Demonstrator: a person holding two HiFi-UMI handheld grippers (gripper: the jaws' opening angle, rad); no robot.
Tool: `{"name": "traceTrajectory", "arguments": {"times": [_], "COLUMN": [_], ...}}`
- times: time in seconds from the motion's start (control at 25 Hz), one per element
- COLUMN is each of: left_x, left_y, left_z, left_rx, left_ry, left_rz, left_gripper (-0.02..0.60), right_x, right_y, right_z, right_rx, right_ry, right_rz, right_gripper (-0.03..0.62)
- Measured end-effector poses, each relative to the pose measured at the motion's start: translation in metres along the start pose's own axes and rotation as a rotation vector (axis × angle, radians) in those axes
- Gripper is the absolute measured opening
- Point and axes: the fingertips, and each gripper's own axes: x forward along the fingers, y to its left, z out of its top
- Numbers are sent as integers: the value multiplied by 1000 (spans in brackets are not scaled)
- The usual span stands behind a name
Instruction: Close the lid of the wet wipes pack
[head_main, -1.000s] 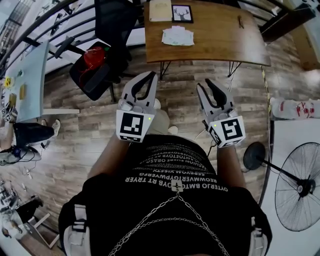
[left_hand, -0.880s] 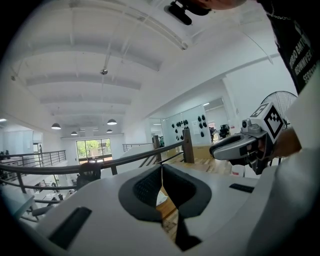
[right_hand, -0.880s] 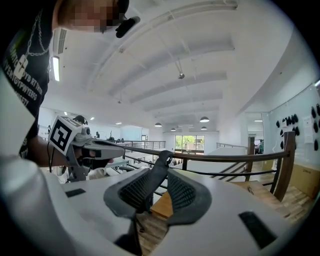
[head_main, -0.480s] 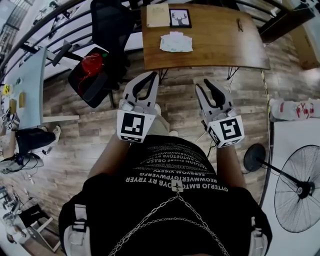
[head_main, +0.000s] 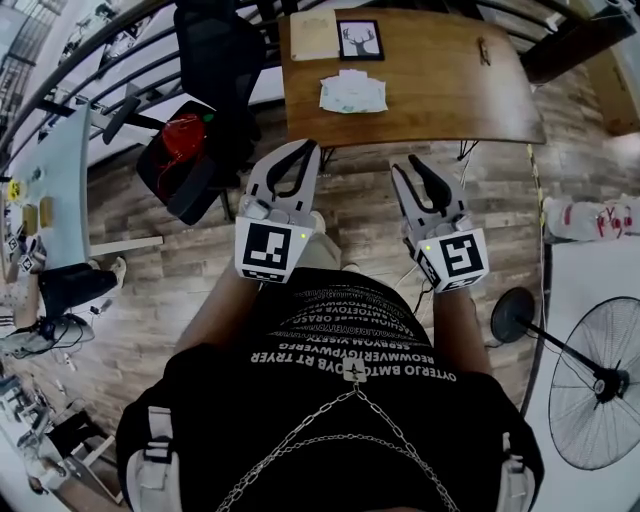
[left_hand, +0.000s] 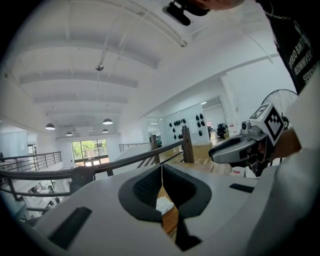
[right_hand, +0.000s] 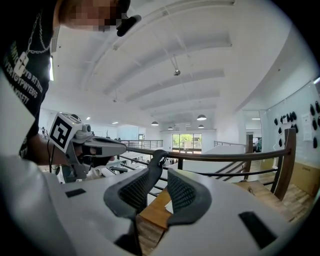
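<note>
Both grippers are held level at chest height, side by side, pointing toward the worktop (head_main: 450, 80).

Left gripper (head_main: 308, 148): closed. In the left gripper view the jaw tips meet in a thin line, leaving only the oval gap behind them, and nothing is held (left_hand: 161, 172).

Right gripper (head_main: 407, 167): open. In the right gripper view the jaws stand apart with a clear gap and nothing between the pads (right_hand: 161, 172).

Wipes pack (head_main: 352, 92): lies flat on the worktop, left of centre, well apart from both grippers. It shows as a small white patch through the left gripper's gap (left_hand: 164, 204) and beyond the right gripper's jaws (right_hand: 169, 206). The lid's position cannot be made out at this size.

Other items on the worktop: a framed picture (head_main: 360, 38) at the far edge behind the pack, with a tan sheet (head_main: 313, 30) just beside it on the left.

Surroundings: a black chair (head_main: 215, 60) stands left of the worktop; a fan (head_main: 600, 385) stands on the floor at the right.
</note>
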Motion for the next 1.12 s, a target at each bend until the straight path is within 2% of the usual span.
{"name": "traceTrajectory", "arguments": {"times": [0.44,1.12], "left_x": [42,103], "left_y": [38,123], "left_z": [-4,-3], "left_rx": [-5,4], "left_ry": [10,-14], "left_rz": [-13,-57], "left_gripper": [29,29], "right_x": [52,150], "right_y": [-21,-43], "right_z": [-1,24], "right_rx": [7,-22], "right_ry": [39,43], "right_rz": [7,-24], "right_gripper": [118,118]}}
